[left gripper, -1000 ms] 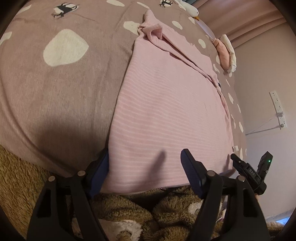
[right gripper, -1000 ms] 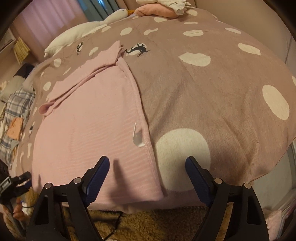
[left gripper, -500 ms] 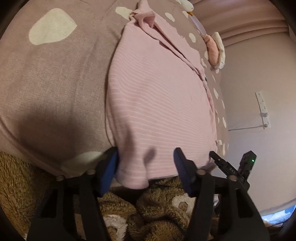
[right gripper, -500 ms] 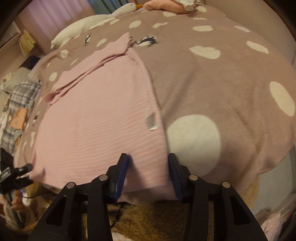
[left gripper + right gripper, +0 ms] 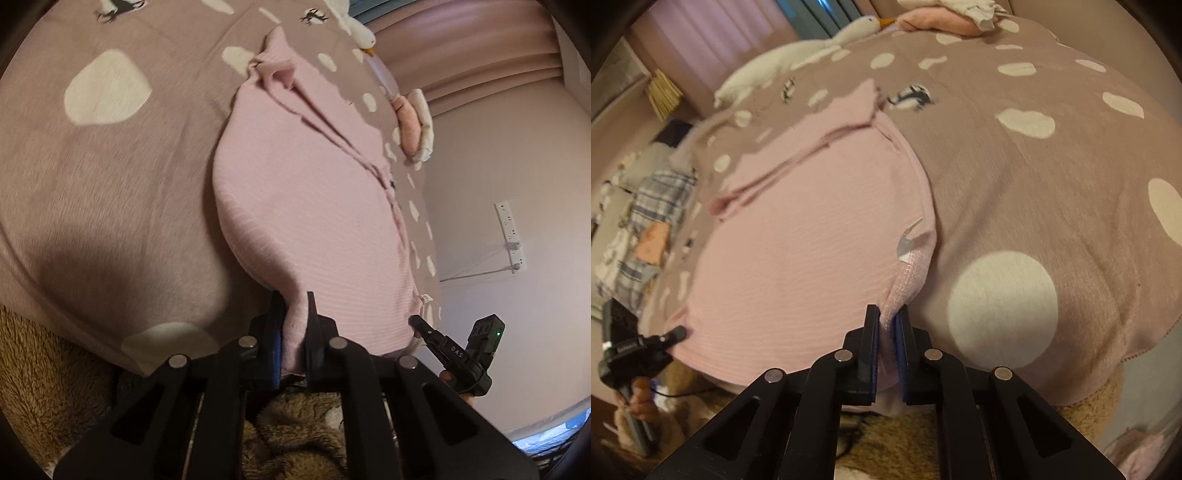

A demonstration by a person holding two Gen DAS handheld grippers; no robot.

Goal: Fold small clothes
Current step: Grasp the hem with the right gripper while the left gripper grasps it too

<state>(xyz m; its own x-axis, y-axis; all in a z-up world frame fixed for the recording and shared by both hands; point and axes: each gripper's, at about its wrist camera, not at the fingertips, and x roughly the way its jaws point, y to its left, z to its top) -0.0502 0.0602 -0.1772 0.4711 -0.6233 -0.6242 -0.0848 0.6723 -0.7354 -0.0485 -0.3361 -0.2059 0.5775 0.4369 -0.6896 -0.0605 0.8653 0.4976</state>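
A: What is seen on the left side?

B: A pink ribbed garment (image 5: 306,206) is spread flat on a bed covered by a mauve blanket (image 5: 110,192) with cream spots. Its near hem hangs at the bed's edge, and one corner of that hem is pinched by the left gripper (image 5: 293,325). The jaws have just been closing, and a fold of pink cloth is bunched between them.

A: And what is shown further along the hem?

B: The other near corner is clamped by the right gripper (image 5: 886,328), whose jaws have likewise just been closing on the fabric. A small grey tag (image 5: 905,247) is seen on the garment just above that grip, near its side edge.

A: How is the far end of the garment arranged?

B: A sleeve is folded across the upper part, and the collar end is pointed toward the far side of the bed.

A: What else is visible?

B: A white stuffed goose (image 5: 798,55) is laid along the far edge of the blanket, and a pile of pink and white cloth (image 5: 945,18) is set near its beak. A brown fleecy fabric (image 5: 40,376) is seen below the blanket's edge. A wall socket strip (image 5: 511,236) is mounted at the right in the left wrist view, and a plaid cloth (image 5: 646,221) is lying at the far left in the right wrist view.
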